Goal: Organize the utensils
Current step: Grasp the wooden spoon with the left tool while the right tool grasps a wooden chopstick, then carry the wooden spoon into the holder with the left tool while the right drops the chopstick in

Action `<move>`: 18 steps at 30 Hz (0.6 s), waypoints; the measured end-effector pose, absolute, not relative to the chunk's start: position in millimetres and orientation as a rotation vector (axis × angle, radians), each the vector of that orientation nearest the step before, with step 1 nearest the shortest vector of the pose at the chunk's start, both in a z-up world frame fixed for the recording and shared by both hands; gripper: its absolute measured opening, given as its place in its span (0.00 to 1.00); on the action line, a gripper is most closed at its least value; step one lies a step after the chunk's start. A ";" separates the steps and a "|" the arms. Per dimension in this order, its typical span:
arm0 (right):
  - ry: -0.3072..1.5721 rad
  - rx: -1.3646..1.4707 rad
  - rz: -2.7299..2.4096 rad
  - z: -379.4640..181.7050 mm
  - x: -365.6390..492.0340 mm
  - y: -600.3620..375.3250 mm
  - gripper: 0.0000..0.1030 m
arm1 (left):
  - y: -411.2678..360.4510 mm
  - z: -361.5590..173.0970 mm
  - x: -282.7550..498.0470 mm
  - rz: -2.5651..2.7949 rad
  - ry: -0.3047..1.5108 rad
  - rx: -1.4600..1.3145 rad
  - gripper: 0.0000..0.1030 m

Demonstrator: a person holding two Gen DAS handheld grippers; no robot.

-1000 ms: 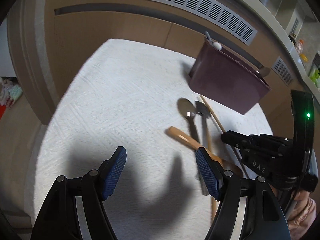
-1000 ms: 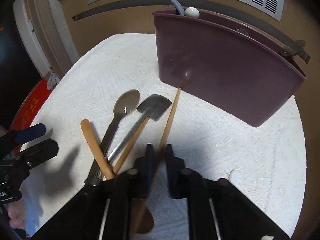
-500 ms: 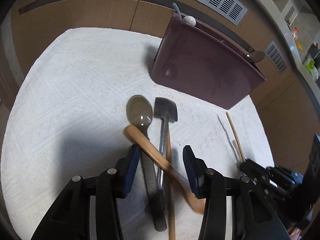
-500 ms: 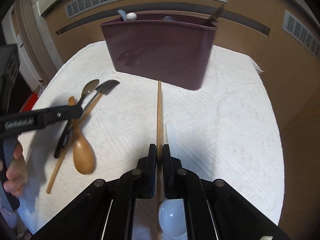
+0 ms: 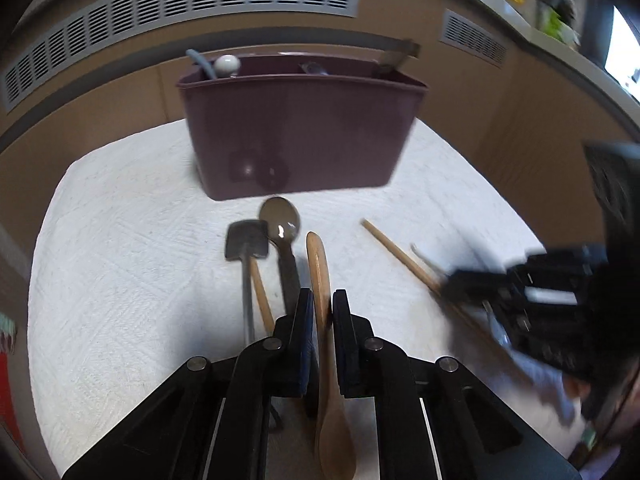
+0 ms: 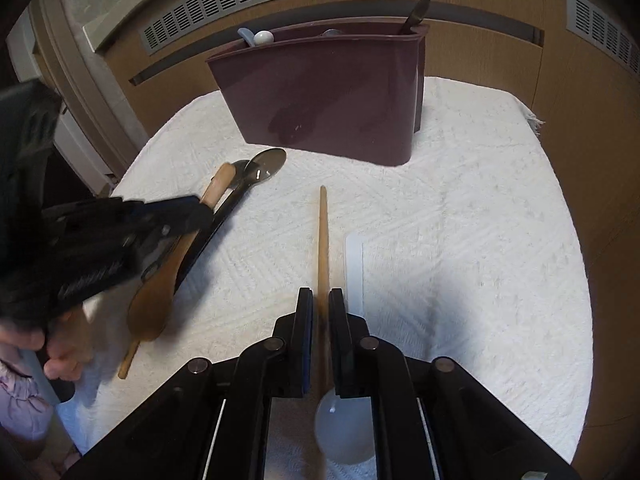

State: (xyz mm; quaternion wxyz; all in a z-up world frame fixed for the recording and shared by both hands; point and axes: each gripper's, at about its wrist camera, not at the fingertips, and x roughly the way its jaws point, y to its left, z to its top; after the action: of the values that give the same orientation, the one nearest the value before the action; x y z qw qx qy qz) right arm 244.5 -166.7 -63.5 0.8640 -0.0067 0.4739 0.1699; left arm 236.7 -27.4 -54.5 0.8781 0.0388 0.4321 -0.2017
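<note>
Both grippers were closed on utensils lying on the white cloth [image 6: 460,208], presumably for transfer to the maroon caddy [image 5: 300,136] standing beyond the fingertips. The left gripper [image 5: 320,308] pinched the handle of the wooden spoon [image 5: 320,264], its bowl lying back beneath the jaws. The right gripper [image 6: 321,306] clamped the wooden stick [image 6: 322,224], which pointed ahead toward the caddy. Just left of the left fingers lay a metal spoon [image 5: 280,220] and a small spatula [image 5: 246,238], close enough to be dragged along. A white plastic spoon [image 6: 354,264] lay just right of the right fingers.
</note>
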 end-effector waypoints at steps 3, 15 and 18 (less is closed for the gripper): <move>1.001 -0.054 0.370 -64.7 257.5 -158.2 0.08 | -25.9 -57.8 230.2 -0.458 0.938 0.087 0.10; 1.065 -0.073 0.409 -70.4 267.6 -151.8 0.06 | -30.2 -64.2 236.3 -0.451 1.006 0.088 0.13; 1.043 -0.054 0.406 -65.4 260.2 -160.5 0.06 | -37.6 -67.9 242.1 -0.430 1.028 0.119 0.15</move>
State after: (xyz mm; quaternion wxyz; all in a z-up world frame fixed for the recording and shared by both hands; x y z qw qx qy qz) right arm 260.2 -160.5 -65.4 0.8471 -0.0255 0.4947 0.1924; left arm 242.1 -37.6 -67.9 0.8470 0.0565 0.4877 -0.2038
